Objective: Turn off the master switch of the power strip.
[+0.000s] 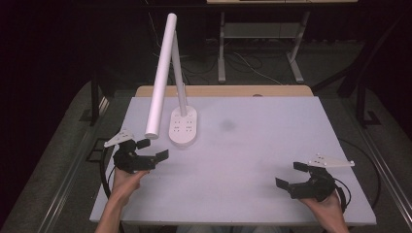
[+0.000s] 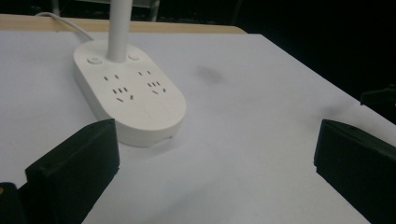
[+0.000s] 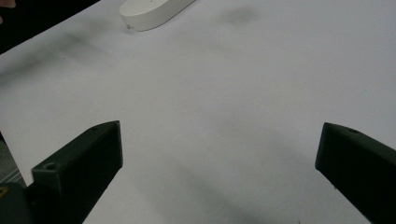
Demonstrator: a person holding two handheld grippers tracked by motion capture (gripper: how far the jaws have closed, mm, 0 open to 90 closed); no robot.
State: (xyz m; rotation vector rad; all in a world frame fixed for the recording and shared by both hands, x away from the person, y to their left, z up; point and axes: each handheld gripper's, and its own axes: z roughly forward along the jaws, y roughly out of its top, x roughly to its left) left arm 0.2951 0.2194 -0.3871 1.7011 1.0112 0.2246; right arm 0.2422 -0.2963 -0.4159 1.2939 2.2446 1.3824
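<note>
- Table with a pale, white-lavender top, seen from above; a wooden strip runs along its far edge, dark floor and desk legs beyond.
- Desk lamp, white, stands on the far-left part of the table. Its oval base carries socket slots and two round buttons (the buttons read clearly in the left gripper view, either side of the stem).
- Lamp stem rises from the far end of the base; a long white tube head slopes down from its top toward the near-left, its lower end hanging above the table just left of the base.
- Faint grey smudge on the tabletop right of the base, apart from it.
- Left gripper held in the left hand at the near-left edge, jaws wide apart, nothing between them. It points toward the lamp base, near it but not touching.
- In the left gripper view the base sits ahead just beyond the left jaw; a white cord trails off behind it.
- Right gripper in the right hand at the near-right corner, well apart from the lamp, jaws wide, empty.
- Right gripper view: bare tabletop between the jaws, tip of the base far off at top.
</note>
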